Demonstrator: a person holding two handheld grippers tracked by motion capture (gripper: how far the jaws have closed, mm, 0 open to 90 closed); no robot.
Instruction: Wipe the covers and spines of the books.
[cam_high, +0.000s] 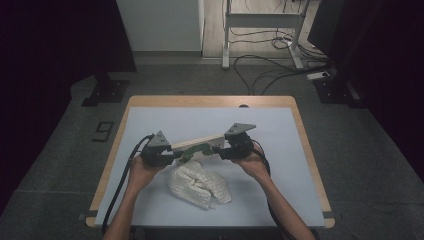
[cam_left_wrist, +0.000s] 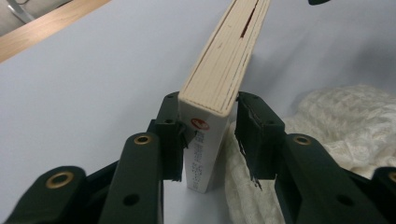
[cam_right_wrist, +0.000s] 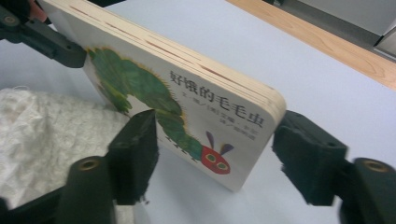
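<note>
left gripper (cam_left_wrist: 205, 135) stands around the spine end of a thick cream-paged board book with a green caterpillar on its cover (cam_left_wrist: 219, 79); one jaw touches the book, the other stands a little off it. right gripper (cam_right_wrist: 212, 154) straddles the book's opposite corner, jaws wide and clear of both faces. just beside the book lies a crumpled white knitted cloth (cam_high: 200, 185) on the pale blue table mat (cam_high: 280, 165). beyond, a wooden table edge (cam_high: 210, 101).

White knitted cloth (cam_high: 200, 185) on pale table (cam_high: 280, 165), cables (cam_high: 260, 70) beyond
</note>
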